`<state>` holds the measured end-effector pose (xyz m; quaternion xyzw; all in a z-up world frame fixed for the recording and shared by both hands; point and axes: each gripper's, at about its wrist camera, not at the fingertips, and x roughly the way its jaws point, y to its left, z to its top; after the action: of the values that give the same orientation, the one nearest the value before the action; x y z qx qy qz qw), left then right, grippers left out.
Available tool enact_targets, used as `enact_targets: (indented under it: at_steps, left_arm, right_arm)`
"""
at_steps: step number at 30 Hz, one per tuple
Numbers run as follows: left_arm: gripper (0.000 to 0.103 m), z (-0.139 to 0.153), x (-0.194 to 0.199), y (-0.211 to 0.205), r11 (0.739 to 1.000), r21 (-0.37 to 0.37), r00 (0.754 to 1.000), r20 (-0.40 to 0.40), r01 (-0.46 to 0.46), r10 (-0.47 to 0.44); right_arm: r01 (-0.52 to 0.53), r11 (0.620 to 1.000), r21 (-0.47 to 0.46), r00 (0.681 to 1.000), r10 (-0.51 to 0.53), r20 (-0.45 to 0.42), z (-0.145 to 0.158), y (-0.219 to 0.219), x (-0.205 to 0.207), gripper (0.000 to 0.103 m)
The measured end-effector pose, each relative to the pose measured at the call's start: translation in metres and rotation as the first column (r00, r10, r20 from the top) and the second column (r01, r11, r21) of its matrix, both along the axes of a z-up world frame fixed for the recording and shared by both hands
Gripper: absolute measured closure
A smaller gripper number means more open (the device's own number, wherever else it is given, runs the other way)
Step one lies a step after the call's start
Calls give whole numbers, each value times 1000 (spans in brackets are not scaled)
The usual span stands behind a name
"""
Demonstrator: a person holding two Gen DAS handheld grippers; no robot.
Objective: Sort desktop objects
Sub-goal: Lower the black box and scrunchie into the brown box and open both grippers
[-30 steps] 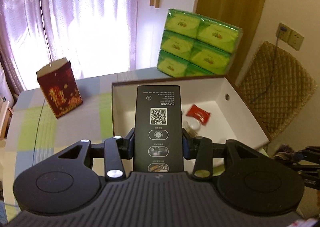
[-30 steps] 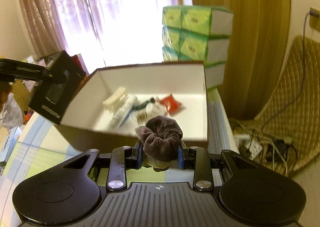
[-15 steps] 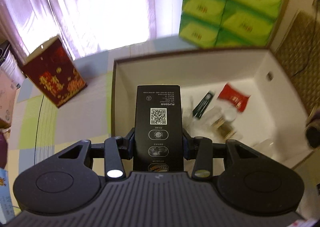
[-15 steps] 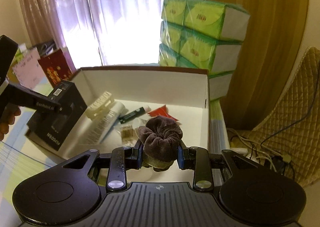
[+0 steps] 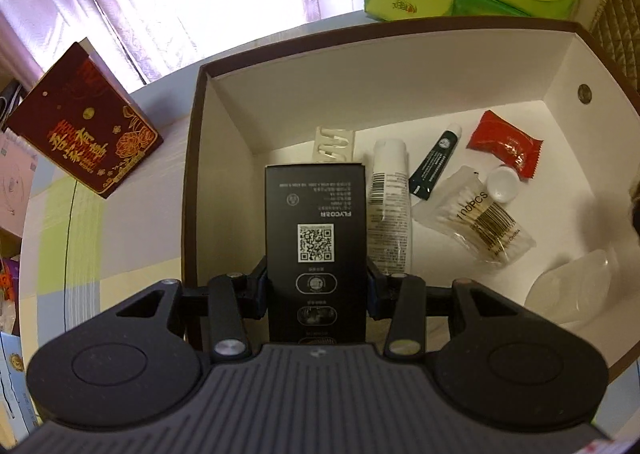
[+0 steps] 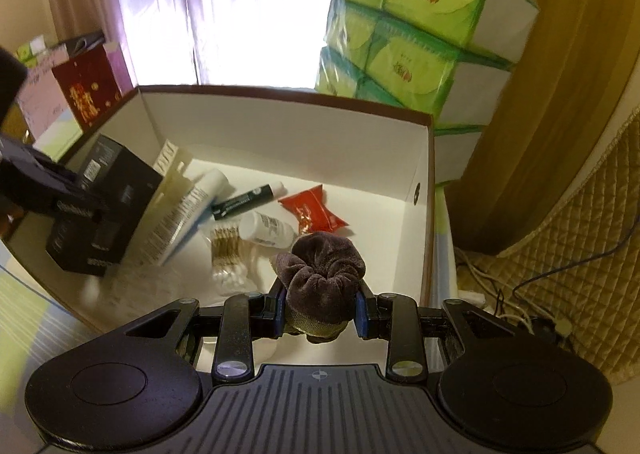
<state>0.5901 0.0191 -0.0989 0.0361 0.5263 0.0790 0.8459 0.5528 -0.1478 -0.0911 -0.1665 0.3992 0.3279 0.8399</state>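
left claw [image 5: 316, 286] grips black box [image 5: 316, 221] — over bin [image 5: 384, 65]

Tube [image 5: 437, 161] lies in storage box [image 5: 280, 65], left of candy packet [image 5: 505, 141].

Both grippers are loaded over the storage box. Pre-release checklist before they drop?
1. Left gripper shut on black carton: ok.
2. Right gripper shut on brown scrunchie: ok.
3. Carton inside the storage box walls: ok.
4. Scrunchie over the box floor, not the rim: ok.
5. Landing spot under carton free of the white tube: cannot tell.
6. Carton's height above the floor: cannot tell.
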Motion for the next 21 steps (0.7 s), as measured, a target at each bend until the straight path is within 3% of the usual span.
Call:
enact_targets:
  at_steps: [14,15,17,18,19,21]
  left_arm:
    - [51,21,-1,12,1000,-11,998,61,10,-9]
    - [51,22,-1,12,1000,-13,998,65,13,-12]
    - [50,24,-1,12,1000,-19,997,70,17,-16]
    - [49,26,-2,12,1000,-21,997,73,18,-16]
    - [46,27,-2,12,1000,-23,997,76,19,-17]
    - [40,29,-3,13,999,-28,996,86,22,-19]
  right_arm:
    - [-30,998,-50,999,31,9,-9,14,22,74]
    - [-38,998,-47,999,38,11,-9,15,23,70]
    - [-38,998,-41,999,40,30,-7,16,23,52]
    - [-40,999,-35,998,42,48,-5,16,22,37]
    - [-43,999,-27,997,44,63,-3,15,20,31]
    - [-50,999,-8,996,51,74,2,15,19,31]
